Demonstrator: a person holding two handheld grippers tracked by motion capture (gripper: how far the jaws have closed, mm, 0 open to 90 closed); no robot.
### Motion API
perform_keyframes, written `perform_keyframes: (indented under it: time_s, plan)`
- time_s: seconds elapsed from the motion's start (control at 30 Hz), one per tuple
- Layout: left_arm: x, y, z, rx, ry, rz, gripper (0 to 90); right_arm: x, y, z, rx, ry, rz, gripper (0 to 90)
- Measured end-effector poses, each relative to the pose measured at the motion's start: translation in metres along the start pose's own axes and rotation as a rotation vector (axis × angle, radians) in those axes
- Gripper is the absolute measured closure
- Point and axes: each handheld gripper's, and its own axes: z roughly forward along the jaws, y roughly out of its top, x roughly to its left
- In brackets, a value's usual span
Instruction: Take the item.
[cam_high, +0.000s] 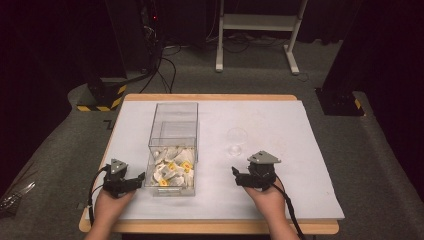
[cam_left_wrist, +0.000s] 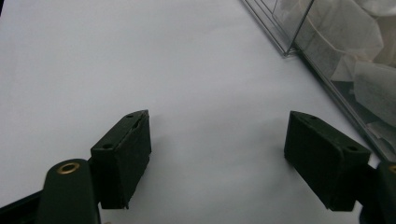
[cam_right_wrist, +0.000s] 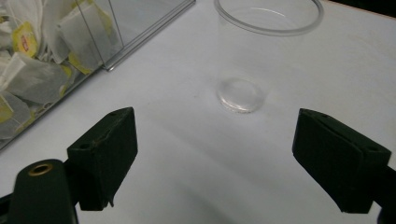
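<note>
A clear plastic box (cam_high: 173, 150) stands left of the table's middle, its near half holding several white tea bags (cam_high: 171, 172) with yellow tags. A clear plastic cup (cam_high: 236, 142) stands upright to its right. My left gripper (cam_high: 136, 178) rests near the front left, just left of the box, open with bare table between its pads (cam_left_wrist: 123, 156); the box wall (cam_left_wrist: 327, 60) runs along the right of the left gripper view. My right gripper (cam_high: 235, 175) sits near the front, short of the cup, open and empty. The cup (cam_right_wrist: 254, 60) stands ahead of its pads (cam_right_wrist: 105, 154).
The white table top (cam_high: 280, 190) ends in a wooden front edge close to the person's hands. Grey carpet surrounds the table. A white frame (cam_high: 257, 30) and black stands with striped feet (cam_high: 100, 97) stand behind it.
</note>
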Motion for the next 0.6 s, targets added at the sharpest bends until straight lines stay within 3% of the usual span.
perform_keyframes:
  time_s: [0.6]
  plan:
    - [0.0,0.0,0.0,-0.001,-0.005,-0.007,23.4,0.03,0.022,0.005,-0.027,0.088,-0.04,17.0]
